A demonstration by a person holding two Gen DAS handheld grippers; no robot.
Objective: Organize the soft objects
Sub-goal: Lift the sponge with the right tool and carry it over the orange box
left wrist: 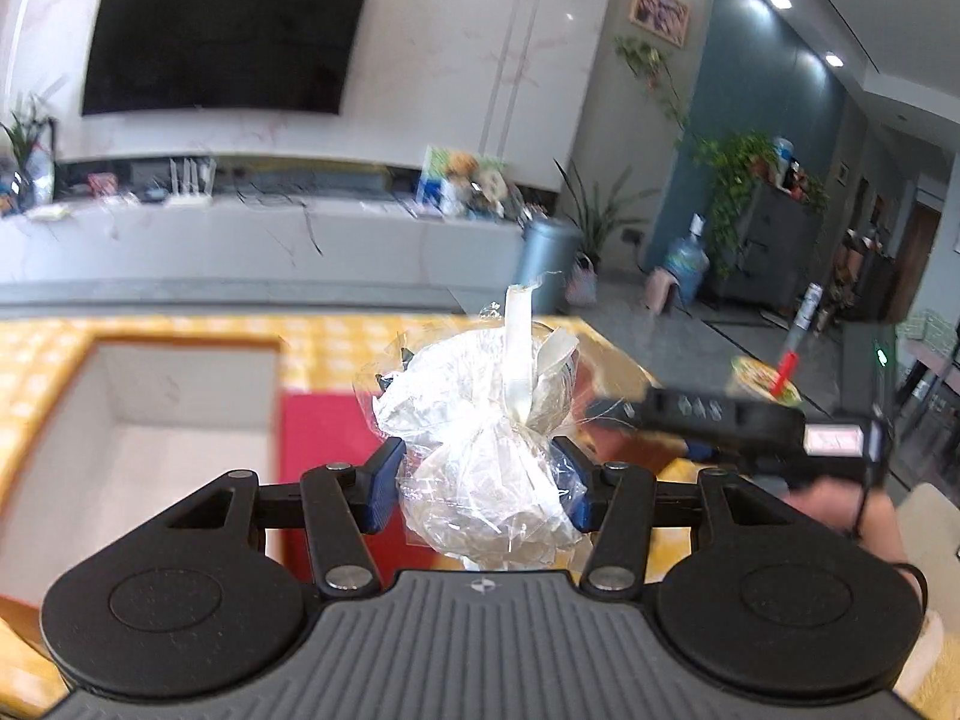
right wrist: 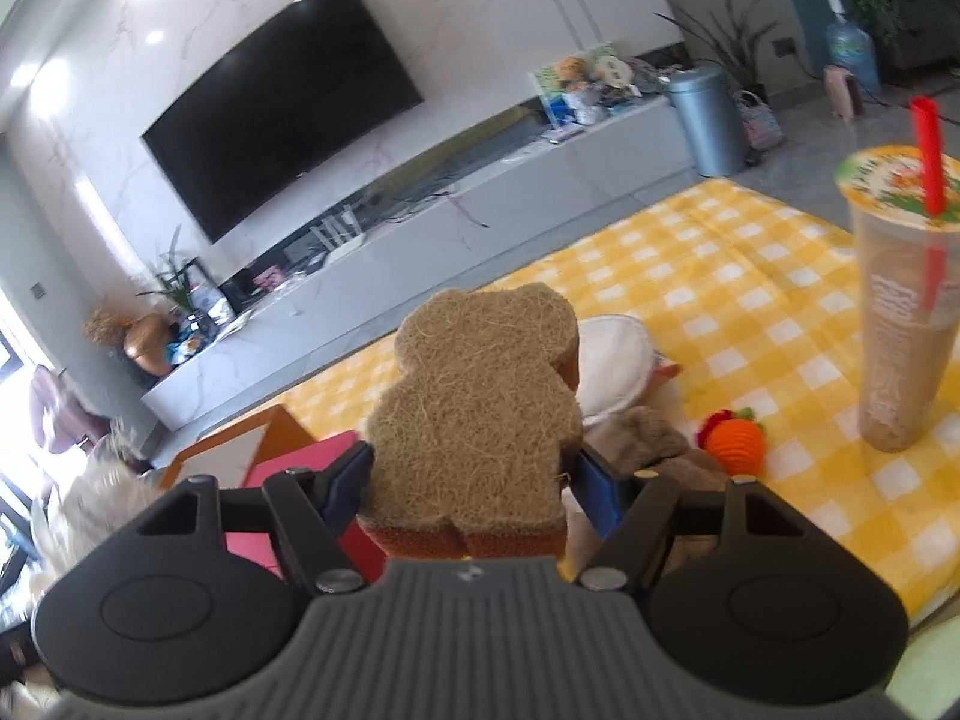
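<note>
We've got L gripper (left wrist: 483, 480) jaws clamping crinkly clear-wrapped bundle (left wrist: 486, 450), R gripper (right wrist: 474, 480) jaws clamping tan bear-shaped fibre sponge (right wrist: 477, 408); ease both gently into white open-top box (left wrist: 150, 414) w/o crushing.

Left gripper (left wrist: 483, 483) and right gripper (right wrist: 471, 480) each clamp an item, angled downward.

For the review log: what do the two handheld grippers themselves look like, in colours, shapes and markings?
Both match: the left gripper and the right gripper each have a grey ribbed housing with a small round emblem, two black round discs at its sides, black linkage bars with silver pivot pins, and blue finger pads. Seen from the left camera, the right gripper's black body carries a white label; a black cable runs by the hand.
</note>
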